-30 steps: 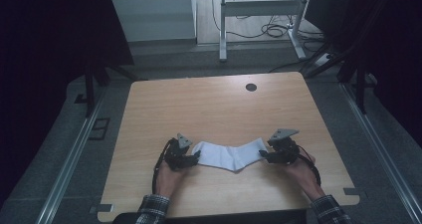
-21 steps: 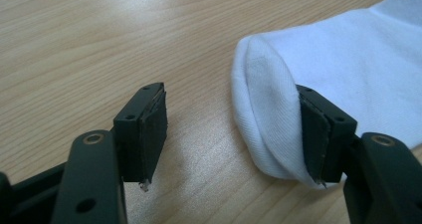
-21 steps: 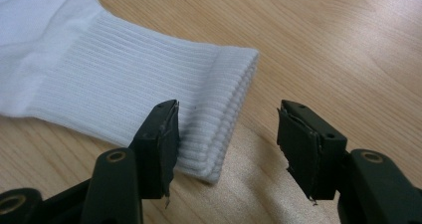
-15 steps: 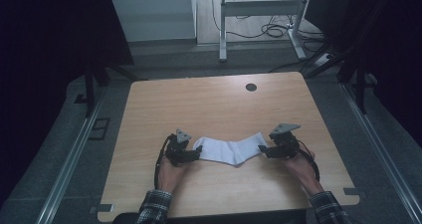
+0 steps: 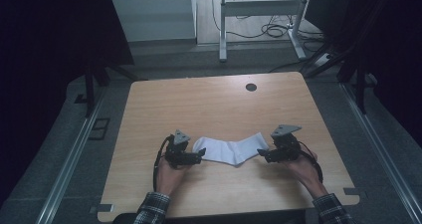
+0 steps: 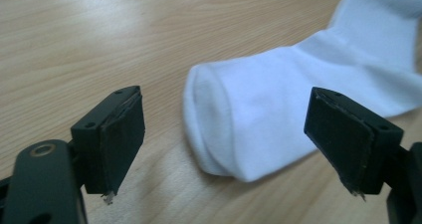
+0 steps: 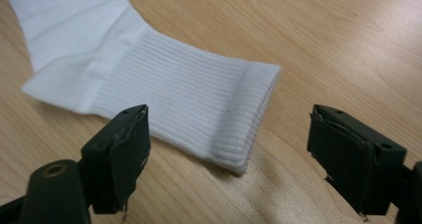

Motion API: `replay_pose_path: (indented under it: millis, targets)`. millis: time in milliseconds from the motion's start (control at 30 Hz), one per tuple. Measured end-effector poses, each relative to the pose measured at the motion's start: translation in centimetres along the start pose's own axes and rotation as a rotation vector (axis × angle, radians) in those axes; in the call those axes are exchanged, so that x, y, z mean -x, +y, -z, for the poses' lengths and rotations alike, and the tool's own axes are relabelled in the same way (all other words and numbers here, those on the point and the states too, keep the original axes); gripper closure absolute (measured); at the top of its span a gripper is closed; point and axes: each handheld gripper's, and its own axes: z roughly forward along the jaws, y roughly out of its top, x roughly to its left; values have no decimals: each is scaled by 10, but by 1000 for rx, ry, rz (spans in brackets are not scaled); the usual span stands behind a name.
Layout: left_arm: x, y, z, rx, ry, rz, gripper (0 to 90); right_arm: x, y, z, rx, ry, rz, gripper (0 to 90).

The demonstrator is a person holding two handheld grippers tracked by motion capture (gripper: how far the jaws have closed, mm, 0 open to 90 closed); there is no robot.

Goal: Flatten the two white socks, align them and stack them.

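A white sock [image 5: 231, 150] lies flat on the wooden table [image 5: 209, 109], bent in a shallow V between my two grippers. My left gripper [image 5: 200, 156] rests at the sock's toe end. In the left gripper view the rounded toe of the sock [image 6: 268, 114] lies between the wide-apart jaws of the left gripper [image 6: 231, 132], untouched by either pad. My right gripper [image 5: 261, 153] is at the ribbed cuff. The right gripper view shows the cuff of the sock [image 7: 189, 94] just ahead of the right gripper [image 7: 234, 152], its pads clear of the cloth. Both pairs of jaws have just been opening.
A dark round cable hole [image 5: 251, 87] sits near the table's far edge. Beyond the table stand a white desk frame [image 5: 259, 15] and loose cables on the floor. Metal rails [image 5: 74, 154] run along both sides of the table.
Both grippers held the sock's ends before; their jaws have spread and let go, and the sock now lies loose on the table. The hands stayed in place.
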Motion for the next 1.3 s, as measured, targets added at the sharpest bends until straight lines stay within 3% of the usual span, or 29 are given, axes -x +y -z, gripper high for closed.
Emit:
replay_pose_path:
  millis: [133, 267, 400, 533, 700, 933, 1133, 1300]
  targets:
    - [3, 3, 7, -10, -5, -1, 145, 0, 1, 10, 5, 22, -10, 108]
    - [6, 4, 18, -16, 3, -21, 140, 1, 0, 18, 9, 14, 1, 98]
    - [6, 1, 33, -25, 43, -50, 116, 0, -4, 35, 17, 0, 8, 87]
    - [1, -8, 48, -8, 80, -46, 78, 2, -10, 44, 22, -9, 2, 86]
    - [-7, -26, 57, -43, 127, -54, 8, 10, -32, 54, 9, -34, -28, 87]
    - [-19, -52, 55, -98, 131, -18, 0, 22, -57, 53, -19, -56, -80, 92]
    - [-23, -63, 44, -171, 140, -22, 0, 32, -77, 47, -62, -57, -114, 93]
    - [-28, -67, 43, -162, 109, 8, 0, 36, -83, 43, -58, -51, -126, 66]
